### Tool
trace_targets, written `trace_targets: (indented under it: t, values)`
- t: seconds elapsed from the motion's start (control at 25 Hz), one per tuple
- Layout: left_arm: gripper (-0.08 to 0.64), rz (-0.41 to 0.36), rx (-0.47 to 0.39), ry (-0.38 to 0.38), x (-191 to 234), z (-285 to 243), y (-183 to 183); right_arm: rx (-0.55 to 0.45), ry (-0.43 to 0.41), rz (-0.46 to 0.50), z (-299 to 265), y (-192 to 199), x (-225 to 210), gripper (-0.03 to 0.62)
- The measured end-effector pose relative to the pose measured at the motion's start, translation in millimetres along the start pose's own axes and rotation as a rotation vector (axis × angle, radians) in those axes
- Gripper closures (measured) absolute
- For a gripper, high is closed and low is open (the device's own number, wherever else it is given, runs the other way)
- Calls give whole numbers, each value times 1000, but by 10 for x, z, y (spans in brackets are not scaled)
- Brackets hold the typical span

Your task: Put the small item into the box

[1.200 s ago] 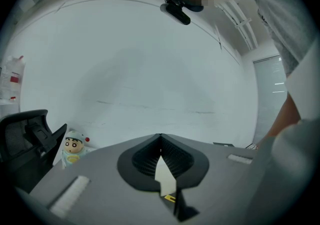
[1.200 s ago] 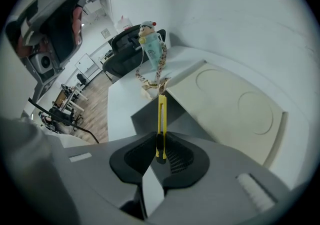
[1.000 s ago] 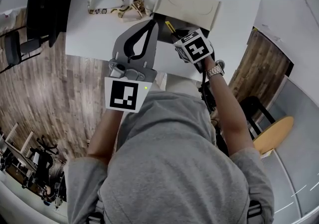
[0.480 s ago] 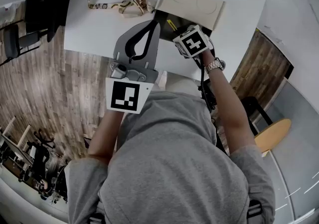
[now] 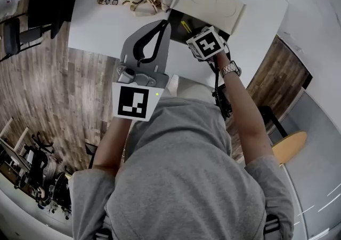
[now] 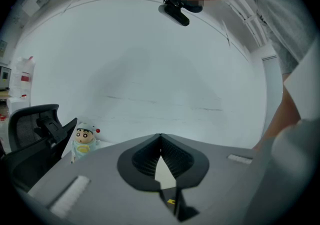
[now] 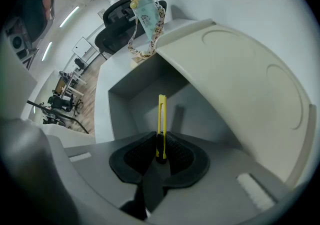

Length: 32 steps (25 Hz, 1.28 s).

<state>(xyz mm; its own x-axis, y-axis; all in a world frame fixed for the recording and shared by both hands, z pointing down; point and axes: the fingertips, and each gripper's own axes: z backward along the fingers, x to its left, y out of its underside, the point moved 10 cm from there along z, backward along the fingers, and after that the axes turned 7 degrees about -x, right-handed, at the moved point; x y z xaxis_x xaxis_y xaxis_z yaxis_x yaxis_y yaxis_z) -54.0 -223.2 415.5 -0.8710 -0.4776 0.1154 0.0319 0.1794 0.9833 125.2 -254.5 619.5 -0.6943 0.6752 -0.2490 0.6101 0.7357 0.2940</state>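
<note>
My right gripper is shut on a thin yellow and black cutter-like item, which points steeply down into the open box. The box's cream lid stands tilted back on the right. From the head view the right gripper's marker cube hovers over the box opening, and a bit of the yellow item shows beside it. My left gripper hangs just left of the box, above the white table. Its jaws meet at the tips with nothing between them.
A small toy figure on a patterned lanyard lies on the table behind the box. A black office chair stands at the table's left end. Wooden floor lies below the near table edge.
My right gripper, still holding the yellow item, has sunk a little toward the box's inside. The left gripper has stayed where it was.
</note>
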Motion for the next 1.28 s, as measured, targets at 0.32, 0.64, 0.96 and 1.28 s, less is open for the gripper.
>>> trace_targets:
  t: [0.32, 0.64, 0.96, 1.28]
  values:
    - [557, -1, -5, -6, 10, 15, 7, 8, -16, -3, -26, 5, 5, 515]
    - [557, 3, 3, 4, 21, 31, 5, -13, -12, -26, -7, 3, 1, 477]
    - [557, -1, -7, 25, -2, 61, -2, -40, 9, -39, 52, 24, 15, 454]
    - [557, -3, -12, 52, -10, 111, -20, -105, 42, -64, 176, 14, 37, 469]
